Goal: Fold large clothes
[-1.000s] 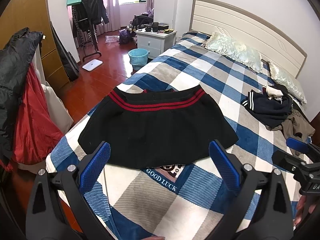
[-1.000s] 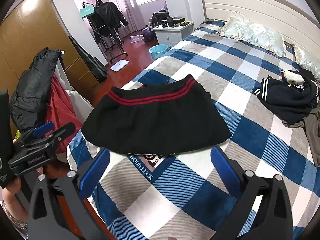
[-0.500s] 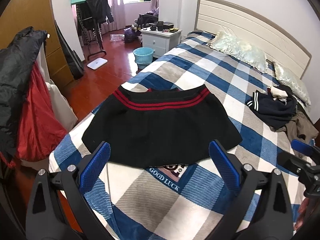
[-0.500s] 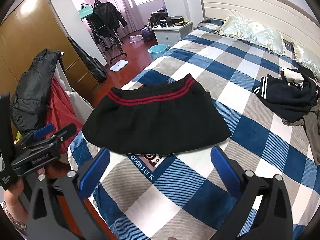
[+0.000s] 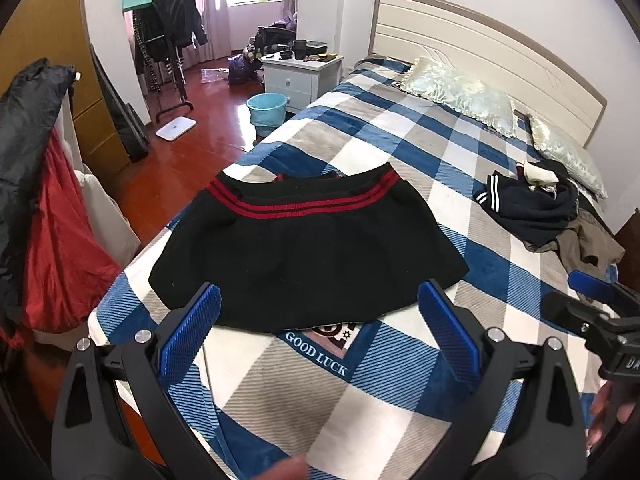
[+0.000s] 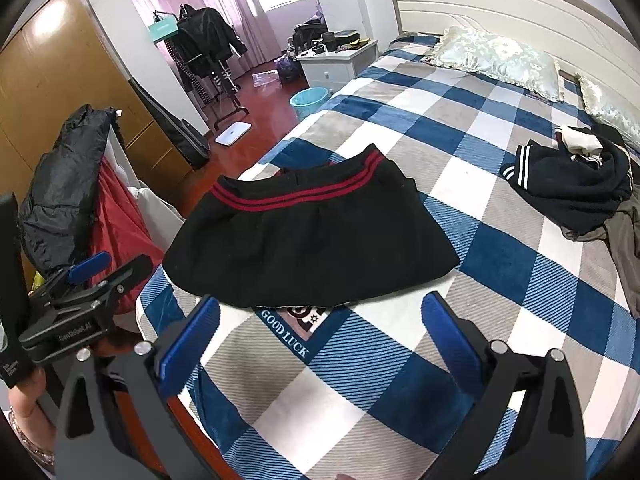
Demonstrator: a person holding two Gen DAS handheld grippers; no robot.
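Observation:
A black skirt [image 5: 308,256] with two red stripes at its waistband lies flat on the blue, white and grey checked bed [image 5: 400,152]; it also shows in the right wrist view [image 6: 312,240]. My left gripper [image 5: 320,332] is open and empty, held above the bed just short of the skirt's near hem. My right gripper [image 6: 320,332] is open and empty, also short of the hem. The left gripper also shows at the left edge of the right wrist view [image 6: 88,284].
A pile of dark clothes [image 5: 532,204] lies on the bed at the right, below two pillows [image 5: 460,96]. A red and black coat [image 5: 44,200] hangs off the bed's left corner. A nightstand [image 5: 300,76] and blue bucket [image 5: 266,108] stand beyond.
Both grippers have drawn back and lifted slightly; the skirt sits a little further off in the left wrist view. The skirt has not moved on the bed.

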